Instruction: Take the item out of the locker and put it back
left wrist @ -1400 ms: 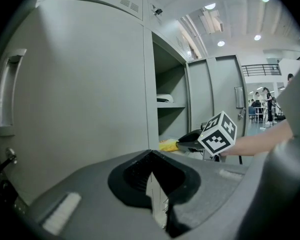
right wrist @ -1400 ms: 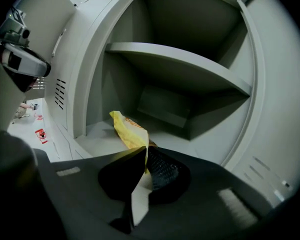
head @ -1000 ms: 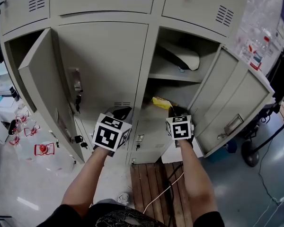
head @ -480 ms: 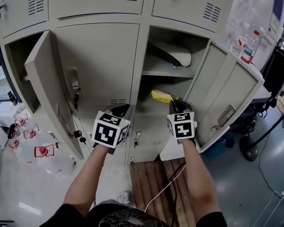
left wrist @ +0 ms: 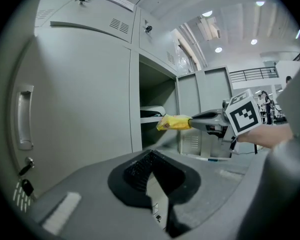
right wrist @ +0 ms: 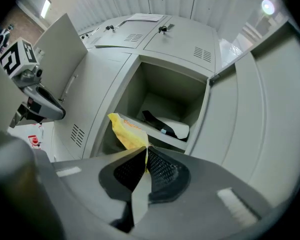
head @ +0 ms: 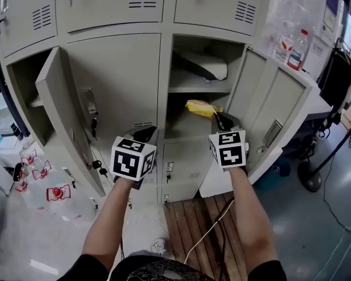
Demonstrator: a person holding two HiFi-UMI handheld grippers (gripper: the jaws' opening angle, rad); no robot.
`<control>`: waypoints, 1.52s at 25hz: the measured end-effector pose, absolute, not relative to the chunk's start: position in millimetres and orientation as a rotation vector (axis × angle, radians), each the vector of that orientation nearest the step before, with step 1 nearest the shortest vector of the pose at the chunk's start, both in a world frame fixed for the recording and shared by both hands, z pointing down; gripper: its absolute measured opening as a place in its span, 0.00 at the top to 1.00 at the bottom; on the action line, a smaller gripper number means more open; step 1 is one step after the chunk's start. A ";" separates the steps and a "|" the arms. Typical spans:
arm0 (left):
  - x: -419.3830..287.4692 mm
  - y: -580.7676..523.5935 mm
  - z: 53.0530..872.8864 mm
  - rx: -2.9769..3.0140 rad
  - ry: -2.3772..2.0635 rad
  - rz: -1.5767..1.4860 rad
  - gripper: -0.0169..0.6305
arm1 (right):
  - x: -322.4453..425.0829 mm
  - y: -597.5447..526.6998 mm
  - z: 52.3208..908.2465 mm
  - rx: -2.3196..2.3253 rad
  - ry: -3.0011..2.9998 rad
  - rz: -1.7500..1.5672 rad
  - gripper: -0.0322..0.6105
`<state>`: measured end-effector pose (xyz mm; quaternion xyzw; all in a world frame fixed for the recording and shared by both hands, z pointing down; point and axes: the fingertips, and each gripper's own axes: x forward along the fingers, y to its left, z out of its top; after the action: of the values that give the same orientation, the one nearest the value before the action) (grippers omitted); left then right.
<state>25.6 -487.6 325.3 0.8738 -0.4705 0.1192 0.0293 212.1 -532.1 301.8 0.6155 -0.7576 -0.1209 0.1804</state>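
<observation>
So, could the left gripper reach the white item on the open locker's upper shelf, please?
Probably yes: the door stands wide open, and the right gripper, shut on the yellow packet, is below that shelf, leaving the white item unobstructed.

The left claw (left wrist: 149, 153) and right claw (right wrist: 145, 150) are grey, with black ribbed pads (right wrist: 163, 170) and white, black-marked cubes (head: 133, 158); the shirt (head: 158, 270) is dark and patterned.

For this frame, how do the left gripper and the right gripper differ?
The right gripper is clamped on the edge of a yellow packet; the left gripper has nothing between its jaws. The right gripper faces the open locker, while the left gripper faces a closed locker door. Both have their jaws together.
</observation>
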 end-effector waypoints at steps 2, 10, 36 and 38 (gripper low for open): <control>26.3 -484.2 323.9 2.698 -1.452 0.370 0.97 | 211.5 -527.7 292.2 1.749 -2.146 -0.362 0.90; 27.4 -478.4 316.1 2.714 -1.459 0.366 0.97 | 207.0 -519.1 251.2 1.780 -2.155 -0.464 0.90; 24.9 -511.4 301.7 2.780 -1.444 0.400 0.97 | 169.2 -604.0 211.5 1.792 -2.165 -0.566 0.90; 23.9 -513.3 300.6 2.788 -1.439 0.401 0.97 | 166.2 -612.4 212.2 1.794 -2.161 -0.567 0.91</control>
<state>23.9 -513.3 300.6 0.8814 -0.4549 0.1267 -0.0105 166.2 -612.4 212.2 0.6200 -0.7471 -0.1959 0.1376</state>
